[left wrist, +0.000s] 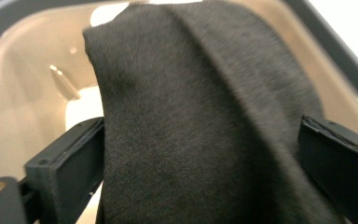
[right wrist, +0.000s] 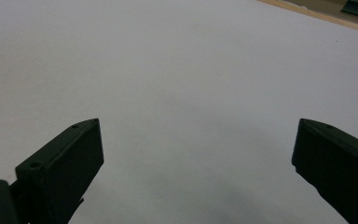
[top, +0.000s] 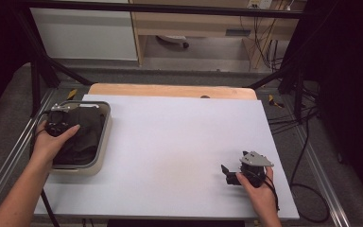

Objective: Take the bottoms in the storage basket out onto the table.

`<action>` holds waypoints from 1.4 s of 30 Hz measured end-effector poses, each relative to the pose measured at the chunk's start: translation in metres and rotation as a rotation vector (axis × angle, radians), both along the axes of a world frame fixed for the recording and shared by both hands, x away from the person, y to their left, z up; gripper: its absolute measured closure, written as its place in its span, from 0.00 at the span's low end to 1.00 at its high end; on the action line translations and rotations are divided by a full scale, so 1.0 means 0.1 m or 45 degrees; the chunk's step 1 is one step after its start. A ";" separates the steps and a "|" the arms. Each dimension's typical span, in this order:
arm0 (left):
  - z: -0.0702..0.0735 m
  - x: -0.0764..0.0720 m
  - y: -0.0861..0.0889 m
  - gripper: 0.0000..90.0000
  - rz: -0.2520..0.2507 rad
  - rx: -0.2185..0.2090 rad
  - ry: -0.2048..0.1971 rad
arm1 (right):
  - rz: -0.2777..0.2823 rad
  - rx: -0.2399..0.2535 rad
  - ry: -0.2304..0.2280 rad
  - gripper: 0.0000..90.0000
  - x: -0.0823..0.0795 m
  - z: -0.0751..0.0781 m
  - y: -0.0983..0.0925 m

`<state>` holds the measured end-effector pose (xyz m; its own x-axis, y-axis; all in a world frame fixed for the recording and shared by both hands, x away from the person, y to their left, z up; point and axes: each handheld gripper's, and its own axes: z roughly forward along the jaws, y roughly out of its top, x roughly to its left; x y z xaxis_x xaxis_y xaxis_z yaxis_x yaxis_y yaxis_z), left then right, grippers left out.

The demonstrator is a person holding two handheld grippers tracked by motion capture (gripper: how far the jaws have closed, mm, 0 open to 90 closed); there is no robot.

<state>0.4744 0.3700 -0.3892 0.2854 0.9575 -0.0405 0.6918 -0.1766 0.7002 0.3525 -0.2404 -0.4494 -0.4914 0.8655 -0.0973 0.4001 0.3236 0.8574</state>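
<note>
Left gripper view, claw [left wrist: 200, 154] wide open, straddling dark cloth [left wrist: 200, 93]

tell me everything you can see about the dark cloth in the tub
The dark charcoal knitted cloth is soft and finely woven, bunched in loose folds rather than laid flat. It lies in the beige rounded plastic tub with the grey rim at the table's left side, covering most of the inside. In the left gripper view a raised fold stands between the left gripper fingers, which are spread wide; whether they press on it is unclear.
</note>
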 end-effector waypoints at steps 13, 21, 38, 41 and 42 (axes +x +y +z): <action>-0.25 0.12 -0.07 0.00 -0.040 -0.051 0.155 | 0.027 -0.018 0.012 0.03 0.01 -0.02 0.04; -0.20 0.11 -0.04 0.27 -0.027 -0.077 0.181 | 0.037 -0.016 0.015 0.03 0.01 -0.02 0.05; 0.15 -0.09 0.06 0.54 -0.069 -0.165 -0.022 | 0.032 -0.005 0.012 0.03 0.01 -0.01 0.04; 0.24 -0.13 0.09 0.55 -0.084 -0.195 -0.061 | 0.028 -0.005 0.009 0.03 0.01 -0.01 0.04; 0.26 -0.14 0.10 0.55 -0.084 -0.197 -0.069 | 0.028 -0.006 0.006 0.03 0.01 -0.01 0.04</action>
